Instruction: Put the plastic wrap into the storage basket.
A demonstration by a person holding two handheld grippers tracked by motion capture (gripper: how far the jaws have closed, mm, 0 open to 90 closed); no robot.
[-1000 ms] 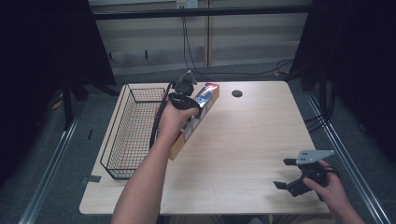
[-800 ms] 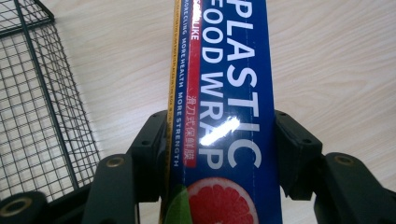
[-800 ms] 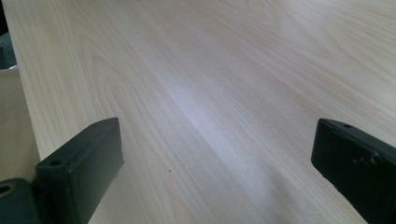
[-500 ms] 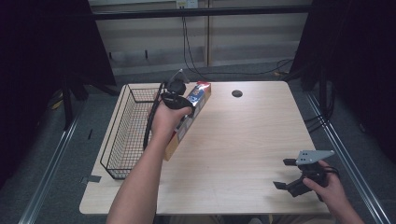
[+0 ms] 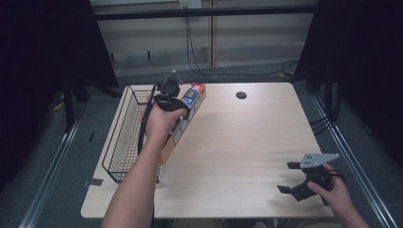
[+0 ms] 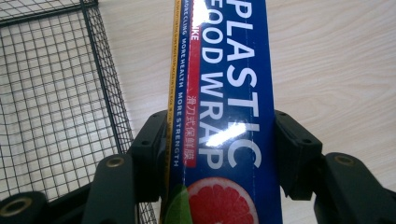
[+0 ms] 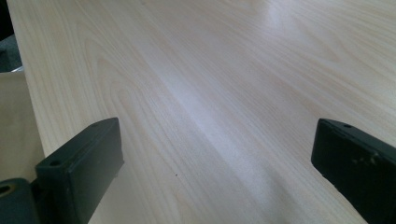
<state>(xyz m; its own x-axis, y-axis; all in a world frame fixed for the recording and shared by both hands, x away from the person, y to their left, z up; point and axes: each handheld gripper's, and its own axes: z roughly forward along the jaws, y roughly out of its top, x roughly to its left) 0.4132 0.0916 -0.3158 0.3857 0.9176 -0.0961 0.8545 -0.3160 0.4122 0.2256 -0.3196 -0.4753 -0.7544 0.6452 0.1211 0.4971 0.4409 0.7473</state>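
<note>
A long blue plastic food wrap box [image 6: 224, 93] with a grapefruit picture sits between the jaws of my left gripper [image 6: 219, 135], which is shut on its sides. In the high view that box [image 5: 194, 95] hangs tilted above the table's left part, beside the right rim of a black wire basket [image 5: 124, 137], with the left gripper [image 5: 182, 110] around its middle. The basket's mesh [image 6: 51, 93] lies just left of the box. My right gripper [image 5: 286, 177] rests near the table's front right corner. Its jaws stand wide open over bare wood [image 7: 215, 149].
The light wooden table [image 5: 247, 142] has a round cable hole [image 5: 241, 95] near its far edge. The basket takes up the left strip of the tabletop. Dark curtains and metal rails flank the table, and cables hang behind it.
My left hand has carried the box leftward, closer to the basket's rim. The right gripper has not moved.
</note>
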